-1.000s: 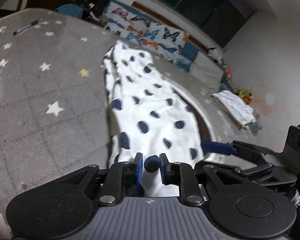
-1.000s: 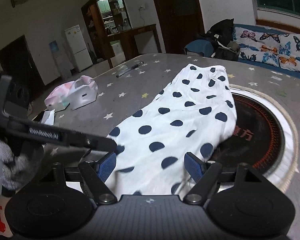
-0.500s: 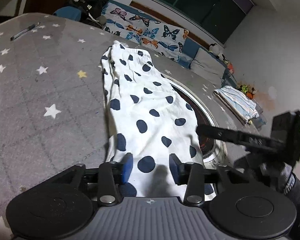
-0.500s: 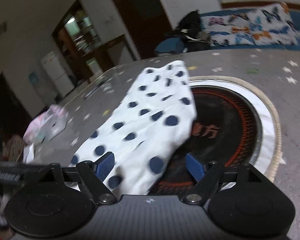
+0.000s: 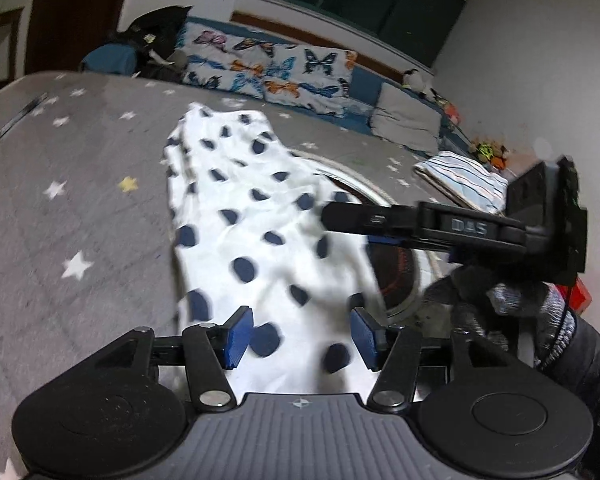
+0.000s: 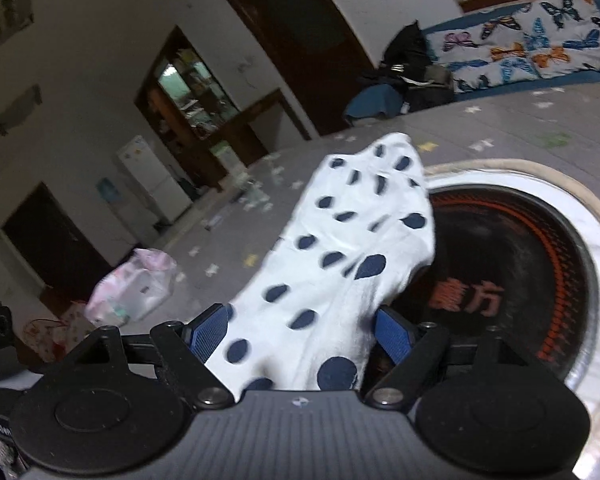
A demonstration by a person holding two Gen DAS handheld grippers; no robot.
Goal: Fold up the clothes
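Observation:
A white garment with dark blue polka dots (image 5: 256, 216) lies stretched on the grey star-patterned table (image 5: 80, 208), its right edge over a round black and red cooktop (image 6: 512, 264). My left gripper (image 5: 302, 336) is open, its blue pads either side of the garment's near end. My right gripper (image 6: 300, 334) is open over the near right part of the garment (image 6: 340, 248). The right gripper also shows in the left wrist view (image 5: 440, 222), held side-on above the garment's right edge.
A pink and white tissue pack (image 6: 136, 284) lies on the table's left. A pen (image 5: 20, 114) lies at the far left. A butterfly-print sofa (image 5: 272, 68) stands behind the table. Folded striped cloth (image 5: 464, 180) lies on the floor at right.
My left gripper opened and let go of the garment's near end, then opened wider. My right gripper moved to the right over the garment's right edge by the cooktop.

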